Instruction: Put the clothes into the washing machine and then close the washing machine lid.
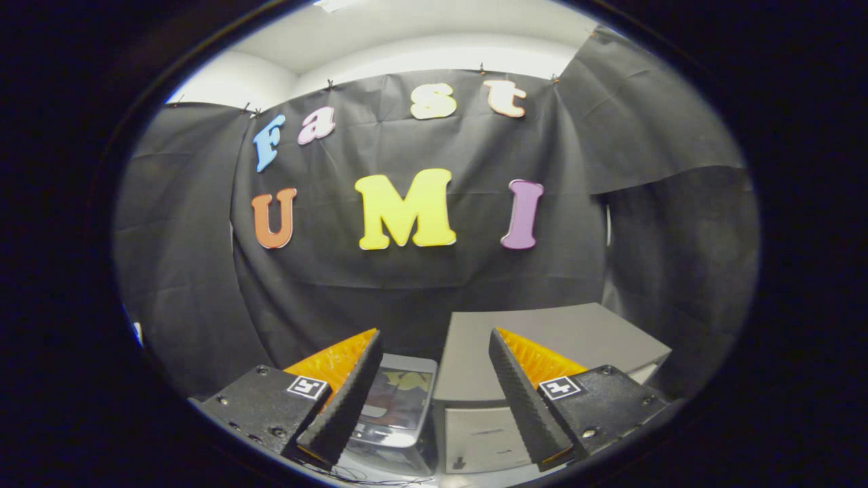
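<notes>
Two black ribbed fingers (346, 396) with orange backs rise from the bottom of the frame, spread wide apart, and the gripper (434, 339) holds nothing; the gap between the tips is open air. Each finger mount carries a small square black-and-white marker.

Low in the frame, between the fingers and nearer the left one, sits the washing machine (400, 434), a small grey unit. Its lid (399, 400), a rounded panel with a glossy dark window, appears to lie shut on top, though the left finger covers its left edge. The lid's long axis runs away from the camera, toward the booth wall.

Just right of the washing machine, a grey box (576, 332) stands taller, its flat top reaching toward the lower right of the frame and its front face showing between the fingers. The right finger overlaps its top. The two units stand side by side with a narrow dark gap between them.

Black cloth (420, 285) closes the space behind and on both sides.
</notes>
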{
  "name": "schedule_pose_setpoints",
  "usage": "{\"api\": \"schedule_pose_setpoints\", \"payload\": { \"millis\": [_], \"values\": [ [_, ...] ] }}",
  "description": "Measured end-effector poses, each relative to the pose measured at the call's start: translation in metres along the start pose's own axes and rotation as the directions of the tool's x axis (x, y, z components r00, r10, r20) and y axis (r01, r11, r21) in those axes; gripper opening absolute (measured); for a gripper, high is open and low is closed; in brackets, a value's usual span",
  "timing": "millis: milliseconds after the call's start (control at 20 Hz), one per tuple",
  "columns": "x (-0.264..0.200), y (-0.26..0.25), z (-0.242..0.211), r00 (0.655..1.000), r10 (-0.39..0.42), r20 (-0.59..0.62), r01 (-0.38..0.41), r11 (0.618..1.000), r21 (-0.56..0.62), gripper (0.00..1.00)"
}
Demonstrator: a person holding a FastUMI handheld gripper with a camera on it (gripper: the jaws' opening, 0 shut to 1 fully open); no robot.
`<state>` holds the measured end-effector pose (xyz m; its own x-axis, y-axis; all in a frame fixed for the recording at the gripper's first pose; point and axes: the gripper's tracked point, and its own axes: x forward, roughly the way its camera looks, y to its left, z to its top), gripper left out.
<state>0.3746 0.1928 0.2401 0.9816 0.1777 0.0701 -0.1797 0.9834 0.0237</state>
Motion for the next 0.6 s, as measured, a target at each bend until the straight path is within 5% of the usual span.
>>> {"api": "schedule_pose_setpoints", "payload": {
  "millis": [400, 600],
  "values": [
    [-0.125, -0.132, -0.096, 0.985, -0.132, -0.114, 0.129, 0.991, -0.035, 0.99],
    [-0.180, -0.161, -0.131, 0.978, -0.136, -0.155, 0.138, 0.990, 0.002, 0.99]
  ]
}}
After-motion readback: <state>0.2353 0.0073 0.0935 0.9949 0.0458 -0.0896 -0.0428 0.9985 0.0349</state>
